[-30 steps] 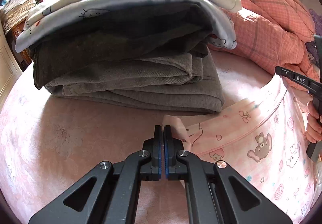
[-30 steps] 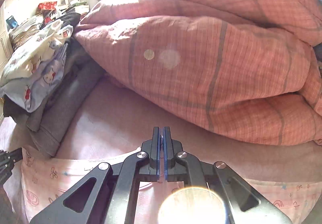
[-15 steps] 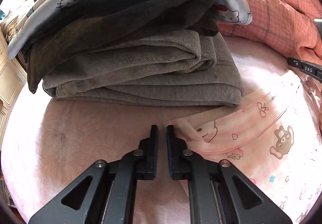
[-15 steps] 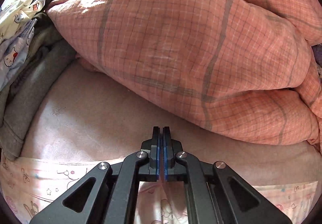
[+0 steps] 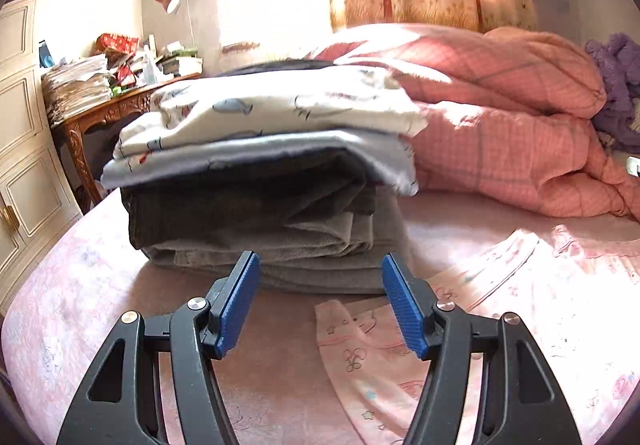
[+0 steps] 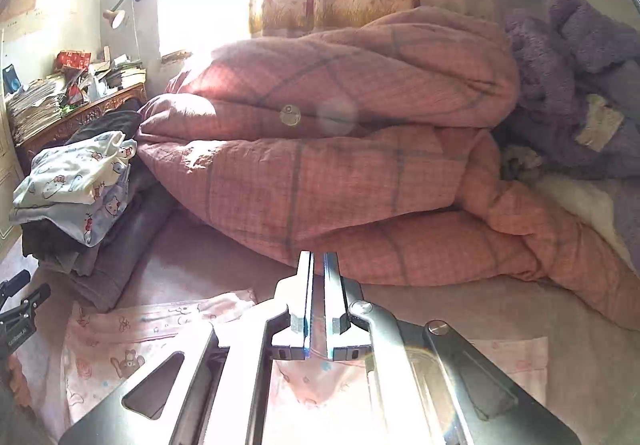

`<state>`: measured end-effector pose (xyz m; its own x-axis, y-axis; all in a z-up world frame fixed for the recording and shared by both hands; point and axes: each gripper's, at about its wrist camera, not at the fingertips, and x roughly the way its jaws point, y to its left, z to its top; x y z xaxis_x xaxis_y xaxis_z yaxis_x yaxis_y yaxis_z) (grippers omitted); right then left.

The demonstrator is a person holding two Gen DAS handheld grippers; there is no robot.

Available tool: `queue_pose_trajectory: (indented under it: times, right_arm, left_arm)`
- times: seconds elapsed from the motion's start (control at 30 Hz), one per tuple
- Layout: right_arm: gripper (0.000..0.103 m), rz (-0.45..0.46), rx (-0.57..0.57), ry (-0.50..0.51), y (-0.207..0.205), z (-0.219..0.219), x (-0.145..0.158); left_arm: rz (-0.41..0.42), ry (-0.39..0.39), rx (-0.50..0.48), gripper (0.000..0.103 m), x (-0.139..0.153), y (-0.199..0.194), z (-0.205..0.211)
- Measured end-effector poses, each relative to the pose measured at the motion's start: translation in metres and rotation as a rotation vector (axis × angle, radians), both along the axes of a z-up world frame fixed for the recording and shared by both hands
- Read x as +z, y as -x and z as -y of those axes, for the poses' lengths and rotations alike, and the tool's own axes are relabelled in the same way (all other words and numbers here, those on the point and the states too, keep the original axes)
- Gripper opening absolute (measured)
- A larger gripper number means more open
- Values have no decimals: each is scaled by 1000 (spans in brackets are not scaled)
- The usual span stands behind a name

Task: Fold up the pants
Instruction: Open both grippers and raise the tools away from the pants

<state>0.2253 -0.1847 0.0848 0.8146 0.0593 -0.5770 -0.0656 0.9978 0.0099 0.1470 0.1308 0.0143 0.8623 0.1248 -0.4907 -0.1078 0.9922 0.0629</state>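
The pink cartoon-print pants [image 5: 460, 357] lie flat on the pink bed sheet, in front of a stack of folded clothes. My left gripper [image 5: 320, 277] is wide open and empty, raised above the pants' near corner. In the right wrist view the pants [image 6: 132, 337] lie under and left of my right gripper [image 6: 319, 265]. Its jaws stand a narrow gap apart, and pink cloth shows between them lower down. The left gripper's tip [image 6: 20, 297] shows at the left edge.
A stack of folded grey, dark and Hello Kitty print clothes [image 5: 272, 173] sits just ahead. A bunched pink checked duvet [image 6: 340, 173] fills the back of the bed. A purple blanket [image 6: 580, 85] lies far right. A cluttered wooden desk [image 5: 108, 101] stands left.
My left gripper opened wide, let go of the pants' corner and lifted back. My right gripper loosened from shut to a narrow gap and pulled back from the duvet.
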Motion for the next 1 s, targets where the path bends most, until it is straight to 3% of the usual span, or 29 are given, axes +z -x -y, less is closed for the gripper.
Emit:
queue_pose_trajectory:
  times: [0.17, 0.27, 0.43, 0.53, 0.67, 0.83, 0.9, 0.97, 1.0]
  right_arm:
    - [3, 107, -23, 7, 62, 32, 28]
    - [18, 179, -43, -9, 102, 45, 39]
    - [25, 251, -72, -51, 161, 68, 41]
    - [47, 285, -100, -46, 191, 77, 34]
    - [54, 311, -120, -2, 222, 84, 25]
    - [85, 362, -133, -37, 255, 103, 24]
    - [90, 392, -146, -55, 266, 112, 26]
    - [102, 412, -142, -75, 276, 119, 25]
    - [102, 420, -136, -84, 281, 123, 25]
  left_arm:
    - [163, 10, -19, 64, 38, 46, 4]
    - [229, 19, -10, 67, 52, 62, 7]
    - [287, 62, -54, 75, 60, 88, 11]
    - [324, 57, -72, 81, 62, 104, 19]
    - [392, 35, -107, 103, 65, 123, 34]
    - [450, 5, -118, 103, 61, 139, 51]
    - [469, -7, -117, 103, 58, 146, 60]
    - [466, -34, -128, 103, 55, 153, 71]
    - [461, -44, -141, 103, 54, 156, 76]
